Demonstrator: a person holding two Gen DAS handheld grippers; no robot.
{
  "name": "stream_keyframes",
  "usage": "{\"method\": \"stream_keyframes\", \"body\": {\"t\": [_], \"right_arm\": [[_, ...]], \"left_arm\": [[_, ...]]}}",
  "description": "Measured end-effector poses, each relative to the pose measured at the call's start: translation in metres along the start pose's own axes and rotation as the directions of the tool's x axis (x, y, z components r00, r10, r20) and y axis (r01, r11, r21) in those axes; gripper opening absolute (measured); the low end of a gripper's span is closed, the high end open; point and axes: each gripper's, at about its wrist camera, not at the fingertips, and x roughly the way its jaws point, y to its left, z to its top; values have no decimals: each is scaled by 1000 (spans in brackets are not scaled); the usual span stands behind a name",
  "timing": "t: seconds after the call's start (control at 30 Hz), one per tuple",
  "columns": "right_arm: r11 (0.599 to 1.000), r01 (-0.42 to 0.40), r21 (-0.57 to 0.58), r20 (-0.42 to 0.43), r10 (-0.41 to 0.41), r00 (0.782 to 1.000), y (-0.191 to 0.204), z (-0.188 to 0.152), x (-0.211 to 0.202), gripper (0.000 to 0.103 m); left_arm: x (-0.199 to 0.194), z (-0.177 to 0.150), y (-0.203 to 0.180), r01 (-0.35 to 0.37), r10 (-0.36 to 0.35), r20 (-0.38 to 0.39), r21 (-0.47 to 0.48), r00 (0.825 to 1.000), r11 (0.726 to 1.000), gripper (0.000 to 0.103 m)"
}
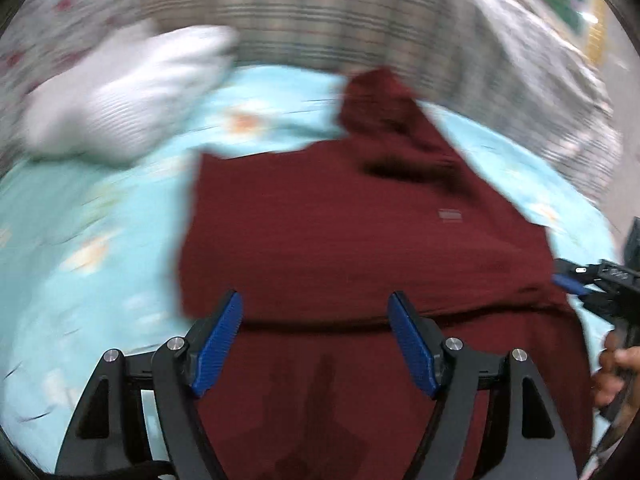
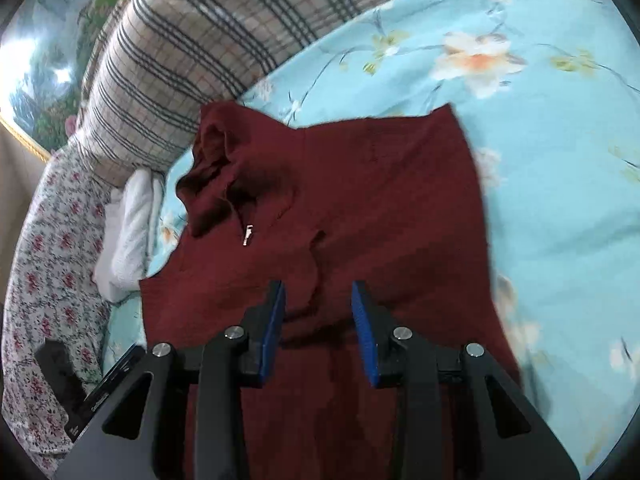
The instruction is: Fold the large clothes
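Two tongs hover over a bed [image 2: 560, 200] covered with a light blue flowered sheet, and a dark red garment [image 2: 380, 208] lies spread on that sheet beneath both of them. In the left wrist view, which is blurred, the left tongs [image 1: 316, 344] stand wide apart with nothing between the blue pads [image 1: 218, 344]; the red cloth lies below them, apart from the pads. In the right wrist view the right tongs [image 2: 318, 332] stand partly apart, also with no cloth between their blue pads [image 2: 364, 332], the garment lying underneath.

The garment has a collar with a short zip, whose small metal pull [image 2: 248, 236] shows pale against the red. The collar end points toward a checked pillow or blanket [image 2: 192, 48] at the far side of the bed. A fold line runs across the cloth just ahead of both tongs. Beside the collar end lies a white bundle of cloth [image 2: 128, 236], touching the checked fabric, and next to it a white cloth with small red flowers [image 2: 52, 248].

At the right edge of the left wrist view the right tongs appear again, held in a hand [image 1: 616, 372] at the garment's side edge.
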Motion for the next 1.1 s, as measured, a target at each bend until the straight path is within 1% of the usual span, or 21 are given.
{"method": "stream_keyframes", "body": {"t": [0.07,0.13,0.17,0.23,0.27,0.3,0.33,0.37,0.43,0.5,0.53,0.6,0.63,0.77,0.83,0.9,0.93,0.97,1.03,1.07,1.1], "right_arm": [[1000,20,-15,-28,-21,999,4,6,19,35],[999,31,-23,-56,-32,998,8,8,33,35],[999,32,-32,-83,-35,996,12,8,45,35],[997,43,-64,-108,-50,993,20,7,58,35],[995,57,-81,-101,-65,993,25,7,60,32],[995,57,-84,-90,-64,994,28,8,59,13],[996,40,-77,-75,-46,996,30,11,55,10],[998,15,-69,-16,-16,1000,34,18,38,10],[997,-9,-73,73,14,997,38,28,10,9],[997,5,-74,169,8,986,39,38,-24,9],[997,17,-76,197,-2,980,36,42,-36,9],[997,44,-70,204,-29,979,26,43,-45,9],[996,58,-65,192,-45,980,20,42,-44,9],[997,74,-14,133,-72,989,-3,32,-28,9],[997,77,5,130,-77,989,-10,26,-25,9],[998,66,18,167,-68,984,-16,25,-34,9],[997,69,23,189,-72,979,-18,25,-40,9],[995,95,26,203,-98,974,-21,25,-43,9],[993,116,29,168,-119,979,-26,23,-33,9],[992,127,27,154,-129,980,-28,22,-30,9],[988,156,7,116,-156,981,-30,20,-22,9]], "left_arm": [[4,-6,37,-46,43,-34,-68,998,997,74],[11,-8,55,-49,41,-72,-113,997,992,73],[13,-10,60,-47,38,-80,-121,996,992,72],[19,-11,61,-52,43,-87,-105,995,993,72],[23,-11,59,-54,45,-94,-92,995,994,72],[27,-10,57,-54,46,-98,-81,994,995,72],[29,-8,54,-55,48,-99,-70,994,996,71],[32,-6,52,-58,52,-100,-55,994,997,71],[37,-1,48,-62,60,-99,-22,993,998,70],[44,4,43,-57,57,-101,-2,993,998,69],[46,5,43,-60,59,-101,0,993,998,68],[52,12,41,-60,60,-95,0,994,998,67],[55,16,40,-58,57,-93,-7,994,998,67],[63,28,40,-60,57,-72,-44,996,997,65],[67,29,43,-76,72,-78,-50,994,996,62],[64,28,43,-64,61,-69,-43,996,997,54],[63,27,43,-59,57,-65,-32,996,998,51],[62,26,42,-55,53,-64,-19,997,998,48],[61,23,41,-42,41,-61,-10,997,999,39],[60,22,40,-33,33,-59,-7,998,999,33],[59,21,39,-29,29,-57,-2,998,1000,30]]}}
